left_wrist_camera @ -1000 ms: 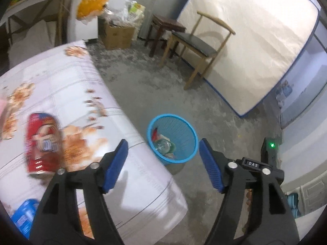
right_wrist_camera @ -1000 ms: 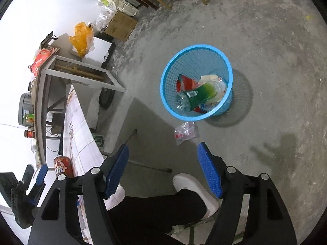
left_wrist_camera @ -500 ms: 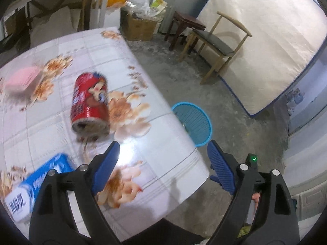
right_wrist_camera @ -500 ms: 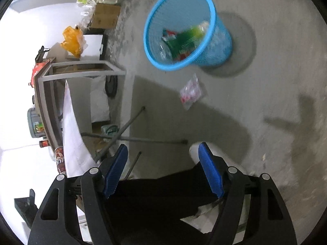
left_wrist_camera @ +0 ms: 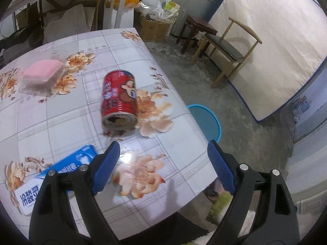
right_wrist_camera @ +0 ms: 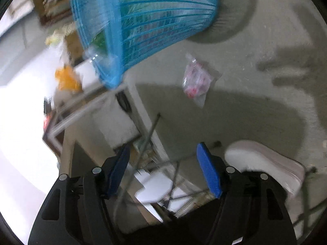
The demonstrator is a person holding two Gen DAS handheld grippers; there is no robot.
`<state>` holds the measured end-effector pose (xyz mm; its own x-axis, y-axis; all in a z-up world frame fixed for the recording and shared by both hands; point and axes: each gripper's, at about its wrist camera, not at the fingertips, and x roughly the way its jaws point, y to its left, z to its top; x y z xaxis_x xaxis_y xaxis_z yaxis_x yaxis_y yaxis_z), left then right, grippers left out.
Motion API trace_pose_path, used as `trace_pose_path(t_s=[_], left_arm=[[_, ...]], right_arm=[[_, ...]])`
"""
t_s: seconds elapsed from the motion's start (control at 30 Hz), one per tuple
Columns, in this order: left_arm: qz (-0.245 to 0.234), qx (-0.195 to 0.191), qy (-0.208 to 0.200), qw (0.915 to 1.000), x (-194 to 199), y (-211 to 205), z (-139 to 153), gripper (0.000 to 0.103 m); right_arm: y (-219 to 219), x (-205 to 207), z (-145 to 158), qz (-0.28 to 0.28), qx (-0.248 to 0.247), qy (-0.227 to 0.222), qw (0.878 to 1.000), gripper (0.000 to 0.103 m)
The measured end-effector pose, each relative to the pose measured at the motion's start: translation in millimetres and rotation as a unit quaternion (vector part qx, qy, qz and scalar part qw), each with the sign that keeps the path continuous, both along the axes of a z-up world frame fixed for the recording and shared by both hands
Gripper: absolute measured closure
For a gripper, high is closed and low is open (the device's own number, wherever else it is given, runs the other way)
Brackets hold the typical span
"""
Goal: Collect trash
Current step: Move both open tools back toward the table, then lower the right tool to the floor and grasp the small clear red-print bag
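A red drink can (left_wrist_camera: 119,98) lies on its side on the floral table (left_wrist_camera: 61,122). My left gripper (left_wrist_camera: 163,159) is open and empty, a short way in front of the can. A blue and white carton (left_wrist_camera: 61,167) lies by its left finger. The blue mesh trash basket (left_wrist_camera: 206,122) stands on the floor past the table edge. In the right wrist view the basket (right_wrist_camera: 147,20) fills the top, with trash inside. A clear plastic wrapper (right_wrist_camera: 197,79) lies on the floor below it. My right gripper (right_wrist_camera: 163,169) is open and empty, low near the floor.
A pink box (left_wrist_camera: 44,75) sits at the table's far left. A wooden chair (left_wrist_camera: 231,49), a dark stool (left_wrist_camera: 196,30) and a cardboard box (left_wrist_camera: 153,28) stand beyond the table. A white shoe (right_wrist_camera: 263,163) and metal table legs (right_wrist_camera: 147,138) are close to my right gripper.
My left gripper has swung from over the basket to over the table and faces the can. My right gripper has dropped toward the floor, so the basket and wrapper look much closer.
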<state>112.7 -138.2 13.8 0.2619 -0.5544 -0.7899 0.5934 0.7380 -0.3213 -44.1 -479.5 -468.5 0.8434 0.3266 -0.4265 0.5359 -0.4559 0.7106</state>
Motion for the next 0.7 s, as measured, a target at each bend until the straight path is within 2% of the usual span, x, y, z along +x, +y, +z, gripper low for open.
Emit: trace_pose_path(t_s=[0.07, 0.2, 0.33, 0.47, 0.7], left_arm=[[0.008, 0.004, 0.009, 0.9999, 7.5, 2.8, -3.4, 0.020], [0.014, 0.005, 0.032, 0.9994, 22.9, 6.3, -13.8, 0.020], [0.017, 0.012, 0.036, 0.9991, 33.2, 9.0, -17.5, 0.020], [0.017, 0.018, 0.037, 0.9990, 41.2, 10.3, -20.0, 0.020], [0.019, 0.028, 0.043, 0.9985, 50.4, 12.9, -27.2, 0.020]], right_arm=[[3.0, 13.4, -27.4, 0.006, 0.014, 0.035, 0.999, 0.039], [2.3, 47.1, -53.3, 0.031, 0.003, 0.070, 0.997, 0.042], [-3.2, 78.6, -65.4, 0.058, -0.024, 0.098, 0.993, 0.047], [-2.9, 93.8, -79.7, 0.042, -0.018, 0.116, 0.992, 0.053], [1.5, 107.9, -91.8, 0.026, -0.016, 0.129, 0.991, 0.055]])
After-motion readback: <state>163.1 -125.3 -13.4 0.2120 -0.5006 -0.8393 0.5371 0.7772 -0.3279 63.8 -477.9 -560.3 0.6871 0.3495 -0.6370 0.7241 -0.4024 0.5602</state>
